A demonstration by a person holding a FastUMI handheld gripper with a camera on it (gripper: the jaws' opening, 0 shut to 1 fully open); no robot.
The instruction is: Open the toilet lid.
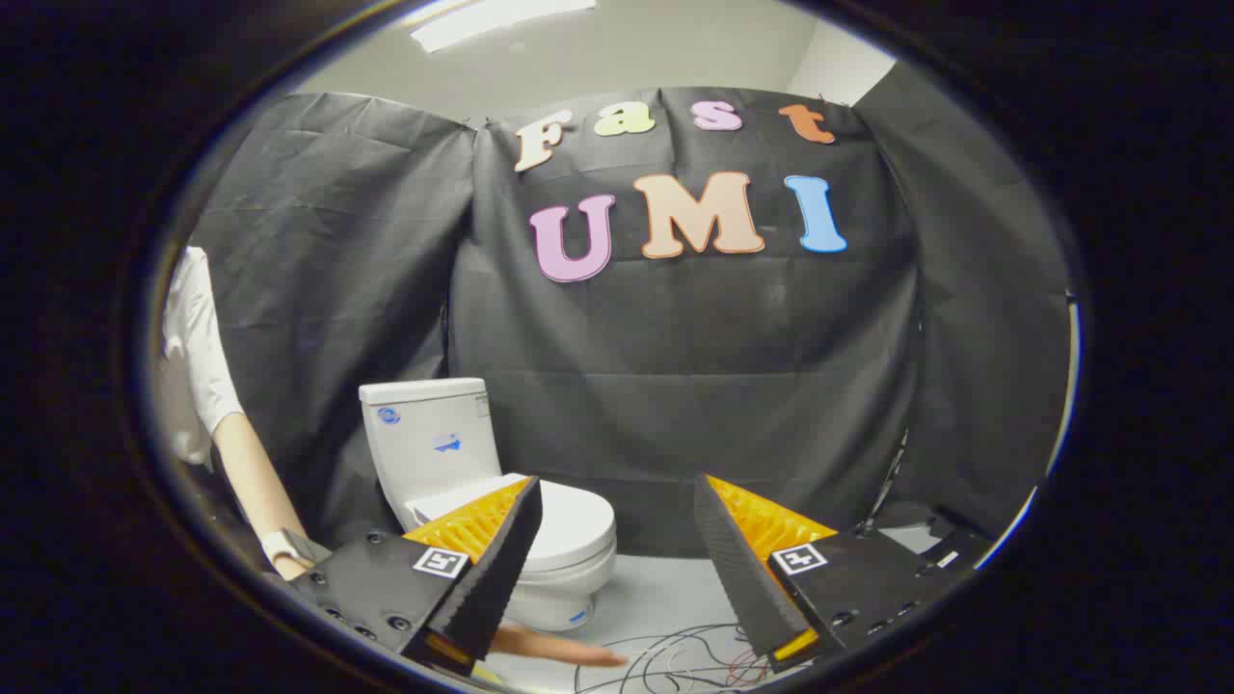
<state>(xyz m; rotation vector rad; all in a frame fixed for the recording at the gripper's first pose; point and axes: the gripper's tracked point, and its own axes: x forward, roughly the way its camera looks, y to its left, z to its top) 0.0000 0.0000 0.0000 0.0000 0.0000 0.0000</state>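
Two fingers of the gripper (pixel 617 496) stand wide apart, so we record the jaws as open, with nothing held between them and nothing touching either one. We see the left finger (pixel 482 559) overlapping the near side of the toilet in the picture, but we cannot tell any contact there; the right finger (pixel 742 559) stands clear of it.

We find the toilet (pixel 482 492) beyond the fingers, at about ten o'clock from the gap between them, set against the black cloth wall (pixel 675 386). Its tank (pixel 429 439) stands upright at the back, with its cover on. The toilet lid (pixel 574 525) lies flat and closed over the bowl, its rounded front pointing toward four o'clock. We note small blue marks on the tank and near the base of the bowl; we do not read them.

We observe a person at nine o'clock from the toilet: a white sleeve (pixel 193 347) and a bare forearm (pixel 255 482) reaching down, with a white band at the wrist (pixel 280 545). A hand (pixel 559 648) shows low, at six o'clock from the bowl, fingers extended just above the pale floor (pixel 665 588).

We log a tangle of thin cables (pixel 675 660) on the floor between the two fingers, near the hand. A ceiling light (pixel 492 19) shows at twelve o'clock, above the cloth.
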